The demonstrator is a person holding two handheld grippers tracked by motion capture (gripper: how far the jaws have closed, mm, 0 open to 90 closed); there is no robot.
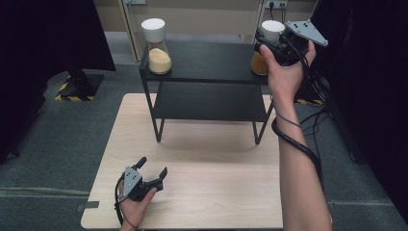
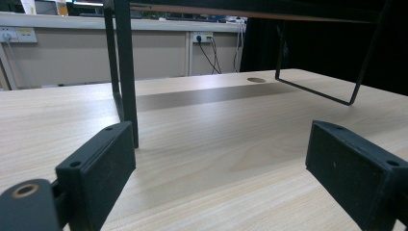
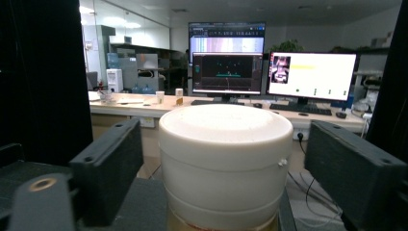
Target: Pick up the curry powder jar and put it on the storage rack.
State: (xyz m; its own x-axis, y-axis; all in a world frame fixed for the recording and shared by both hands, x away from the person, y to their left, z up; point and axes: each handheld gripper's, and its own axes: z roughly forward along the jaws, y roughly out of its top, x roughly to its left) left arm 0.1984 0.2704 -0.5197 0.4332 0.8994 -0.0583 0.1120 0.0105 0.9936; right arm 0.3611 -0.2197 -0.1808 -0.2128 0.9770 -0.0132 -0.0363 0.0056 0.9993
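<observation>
The right gripper (image 1: pixel 269 41) is hanging at the far right corner of the black two-tier metal shelf (image 1: pixel 207 62), its black jaws standing spread on either side of the white round lid (image 3: pixel 225 144) of a clear glass jar holding orange-yellow grains (image 1: pixel 260 62); in the right gripper view there is a gap on both sides, so the pads are not pressing on the lid. That jar is sitting on the top tier, right at its right-hand edge. A second clear glass jar with a white lid and paler yellow grains (image 1: pixel 158 45) is standing on the same tier at the far left corner, well apart. The left gripper (image 1: pixel 151 168) is resting near the person on the left part of the pale wooden table (image 1: pixel 216 192), its jaws parted and holding nothing, pointing toward the shelf's black legs (image 2: pixel 124 72). The risk seems to lie in how near the right-hand jar stands to the edge: a jaw brushing the lid as the hand is pulling away, or the trailing black cable (image 1: pixel 298 142) catching, could be tipping it off the shelf, probably breaking the glass and spilling grains.
</observation>
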